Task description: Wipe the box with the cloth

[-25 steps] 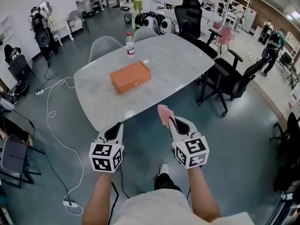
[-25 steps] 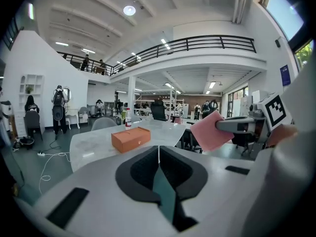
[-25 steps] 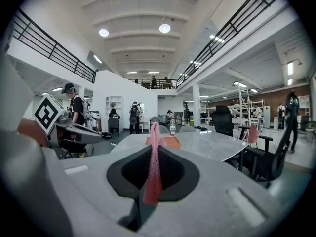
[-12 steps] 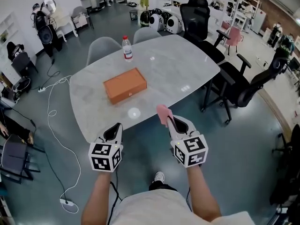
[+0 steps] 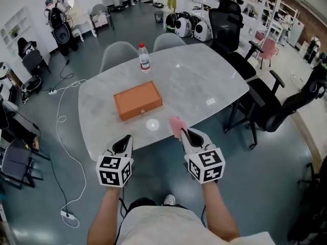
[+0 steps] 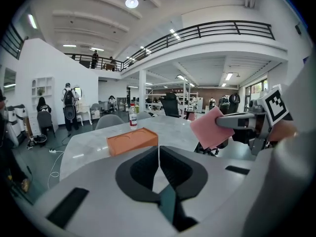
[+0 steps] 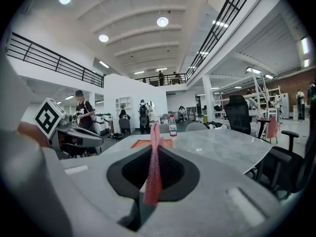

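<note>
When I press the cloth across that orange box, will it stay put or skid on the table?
It will probably skid: the box lies loose on a glossy table, nothing bracing it. Tipping seems unlikely, since it is low and flat. The cloth in the right claw looks thin, so it may fold under.

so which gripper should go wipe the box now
Right, most likely: the right gripper has its jaws shut on the cloth, with the box just ahead. The left gripper is shut on nothing.
</note>
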The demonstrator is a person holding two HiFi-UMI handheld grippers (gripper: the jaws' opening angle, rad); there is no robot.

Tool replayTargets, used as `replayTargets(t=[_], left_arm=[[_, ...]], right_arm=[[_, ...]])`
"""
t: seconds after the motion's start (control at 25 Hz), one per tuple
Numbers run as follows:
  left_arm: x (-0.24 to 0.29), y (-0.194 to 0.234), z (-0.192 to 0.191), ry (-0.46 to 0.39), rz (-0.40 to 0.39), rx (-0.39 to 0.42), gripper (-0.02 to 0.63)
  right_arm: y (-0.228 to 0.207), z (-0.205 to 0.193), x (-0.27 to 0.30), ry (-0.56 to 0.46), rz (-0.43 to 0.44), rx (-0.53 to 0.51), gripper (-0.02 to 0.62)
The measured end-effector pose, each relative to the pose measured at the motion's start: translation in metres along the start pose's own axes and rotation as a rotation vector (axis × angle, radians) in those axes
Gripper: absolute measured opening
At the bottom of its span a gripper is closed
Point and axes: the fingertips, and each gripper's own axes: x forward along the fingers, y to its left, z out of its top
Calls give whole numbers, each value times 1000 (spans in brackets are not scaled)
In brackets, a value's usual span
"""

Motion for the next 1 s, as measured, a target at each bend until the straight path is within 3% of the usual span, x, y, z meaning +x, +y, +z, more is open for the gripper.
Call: replayTargets(t=[0.52, 1.0], left_arm=[[18, 46, 4, -17, 109, -45, 15], [66, 126, 13, -4, 155, -103, 15]], right_arm=[[6, 12, 65, 12, 123, -20, 17], [32, 29, 173, 63, 230, -33, 17]])
